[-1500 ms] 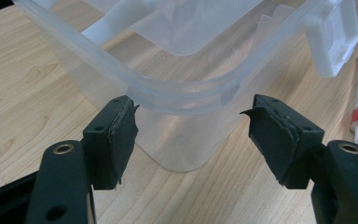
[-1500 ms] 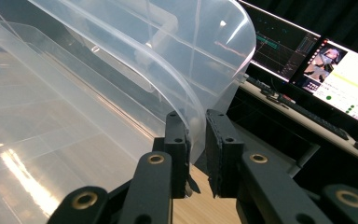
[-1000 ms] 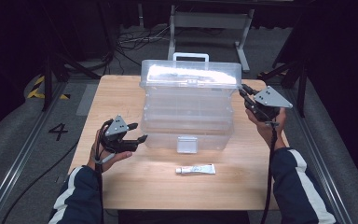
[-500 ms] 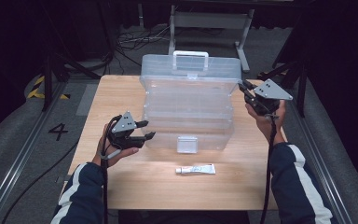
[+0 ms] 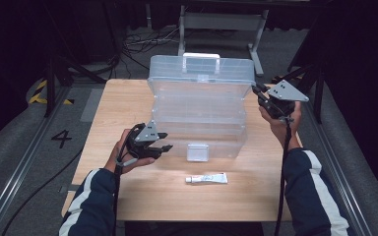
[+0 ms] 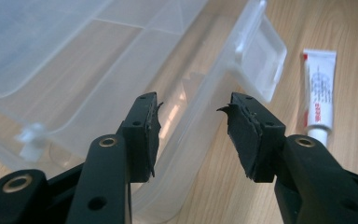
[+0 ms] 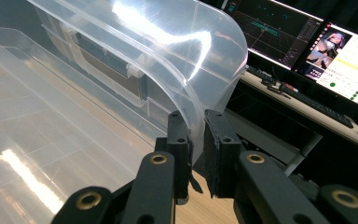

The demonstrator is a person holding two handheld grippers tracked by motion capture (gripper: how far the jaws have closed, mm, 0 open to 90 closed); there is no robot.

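A clear plastic storage box (image 5: 197,135) stands mid-table with its lid (image 5: 202,78) tipped up and back, white handle on top. My right gripper (image 5: 256,90) is shut on the lid's right edge; in the right gripper view its jaws (image 7: 196,119) pinch the curved lid rim (image 7: 168,51). My left gripper (image 5: 165,141) is open at the box's front left, and its jaws (image 6: 193,109) stand either side of the front wall (image 6: 205,93) without pressing on it. The box's front latch (image 6: 261,51) hangs down. A white tube (image 5: 206,179) lies in front of the box.
The wooden table (image 5: 123,103) ends close to the tube at the front. A metal stand (image 5: 221,22) and cables lie on the floor behind the table. Lit monitors (image 7: 307,42) and a keyboard stand beyond the lid in the right gripper view.
The lid has swung up and back, carried by the right gripper. The left gripper has moved right, closer to the box's front wall.
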